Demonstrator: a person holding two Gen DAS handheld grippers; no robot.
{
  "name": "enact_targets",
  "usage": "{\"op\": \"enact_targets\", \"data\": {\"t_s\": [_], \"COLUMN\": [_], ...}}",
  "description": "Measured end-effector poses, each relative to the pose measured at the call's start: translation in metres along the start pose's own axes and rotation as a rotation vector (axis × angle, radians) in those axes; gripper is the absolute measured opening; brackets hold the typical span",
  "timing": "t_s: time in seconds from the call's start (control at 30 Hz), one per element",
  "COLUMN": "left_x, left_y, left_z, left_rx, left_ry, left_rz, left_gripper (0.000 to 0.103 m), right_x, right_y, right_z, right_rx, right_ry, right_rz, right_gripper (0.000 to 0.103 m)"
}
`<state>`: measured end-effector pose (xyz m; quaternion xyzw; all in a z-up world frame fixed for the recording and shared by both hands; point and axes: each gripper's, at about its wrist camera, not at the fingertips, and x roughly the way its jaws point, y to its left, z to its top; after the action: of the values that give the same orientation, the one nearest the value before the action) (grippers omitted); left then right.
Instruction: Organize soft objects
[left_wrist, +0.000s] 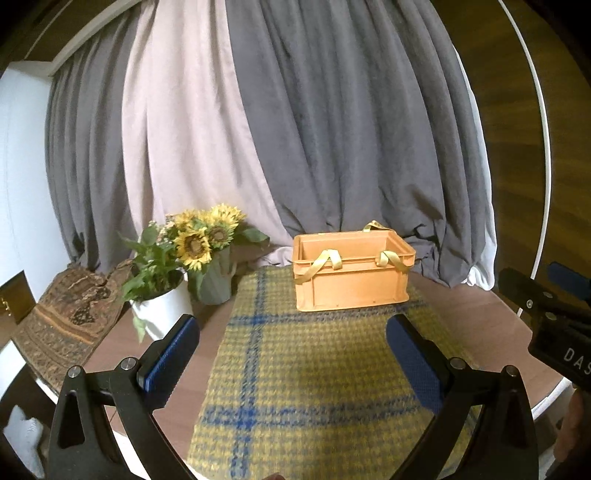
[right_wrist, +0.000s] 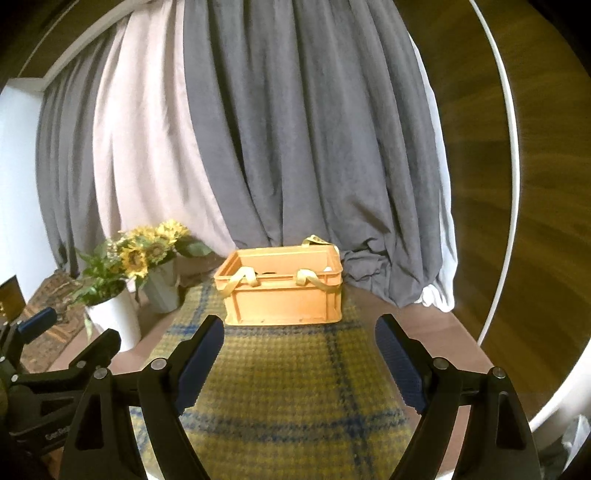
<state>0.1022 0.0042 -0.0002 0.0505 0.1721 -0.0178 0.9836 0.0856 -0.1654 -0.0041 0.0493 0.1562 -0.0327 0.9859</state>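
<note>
An orange plastic crate (left_wrist: 352, 275) stands on a yellow-and-blue plaid cloth (left_wrist: 314, 376) on the table; pale yellow fabric straps (left_wrist: 325, 263) hang over its front rim. The right wrist view shows the crate (right_wrist: 282, 295), the straps (right_wrist: 245, 278) and the cloth (right_wrist: 280, 398) too. My left gripper (left_wrist: 291, 325) is open and empty, held above the cloth short of the crate. My right gripper (right_wrist: 299, 334) is open and empty, also short of the crate. The crate's inside is mostly hidden.
A white pot with a green plant (left_wrist: 162, 308) and a grey vase of sunflowers (left_wrist: 216, 284) stand left of the crate. A patterned brown textile (left_wrist: 70, 314) lies at the far left. Grey and pale curtains (left_wrist: 295, 129) hang behind. The table's white rim (right_wrist: 546, 398) curves at right.
</note>
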Motion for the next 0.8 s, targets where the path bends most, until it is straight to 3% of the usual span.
{"op": "enact_targets", "data": {"t_s": [0.43,0.8], "left_x": [-0.062,-0.09], "left_y": [-0.002,-0.001], "left_z": [-0.014,-0.017], "left_rx": [-0.011,-0.02], "left_ry": [-0.045,-0.076], "left_rz": [0.023,0.019], "left_gripper": [0.103,0.103], "right_x": [-0.055,-0.083], "right_y": [-0.005,-0.005], "right_z": [-0.019,-0.025], "right_rx": [0.009,0.003], "right_ry": [-0.006,-0.026], "right_rz": [0.012,0.015], "right_gripper": [0.085,0.085]}}
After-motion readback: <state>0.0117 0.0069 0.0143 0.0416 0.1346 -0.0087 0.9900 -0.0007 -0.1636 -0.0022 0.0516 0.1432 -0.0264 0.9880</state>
